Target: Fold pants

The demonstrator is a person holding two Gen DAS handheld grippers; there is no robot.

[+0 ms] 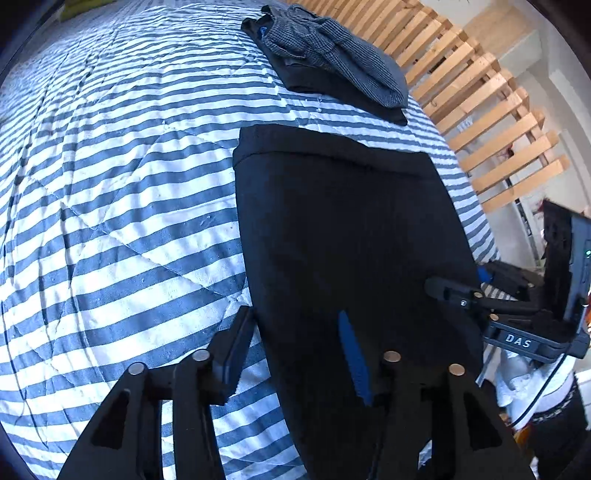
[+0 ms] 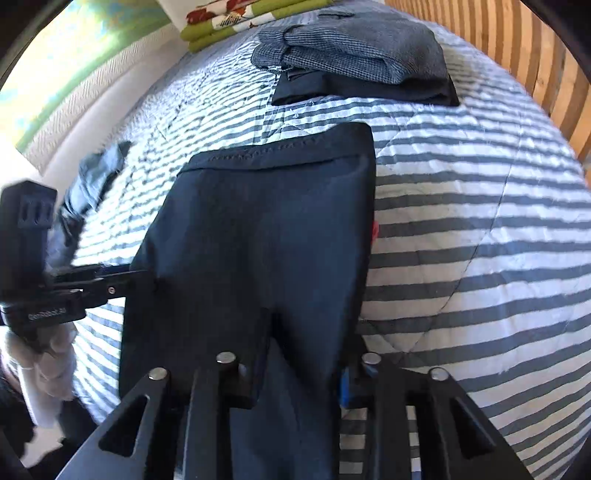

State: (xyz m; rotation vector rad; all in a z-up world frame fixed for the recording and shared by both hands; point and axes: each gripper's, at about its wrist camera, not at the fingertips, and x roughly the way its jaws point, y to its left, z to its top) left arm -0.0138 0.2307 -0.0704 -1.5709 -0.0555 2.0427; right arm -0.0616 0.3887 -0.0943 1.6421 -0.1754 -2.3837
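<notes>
The black pants [image 1: 343,221] lie folded into a long rectangle on the striped bedspread [image 1: 129,184], waistband at the far end. My left gripper [image 1: 295,354] straddles their near left edge. Its left finger is on the stripes and its blue-padded right finger lies on the cloth, so it is open. From the right wrist view the pants [image 2: 266,229] run away from my right gripper [image 2: 295,376], which is open with cloth bunched between its fingers and draped over the left one. The left gripper [image 2: 125,280] touches the pants' left edge, and the right gripper [image 1: 432,288] touches their right edge.
A stack of folded clothes [image 1: 332,62] [image 2: 354,55], checked grey on black, sits beyond the pants. A wooden slatted rail [image 1: 480,92] [image 2: 535,55] borders the bed. A loose grey-blue garment [image 2: 92,184] lies left, with green patterned bedding [image 2: 240,18] at the far end. Gloved hands [image 2: 48,362] hold the grippers.
</notes>
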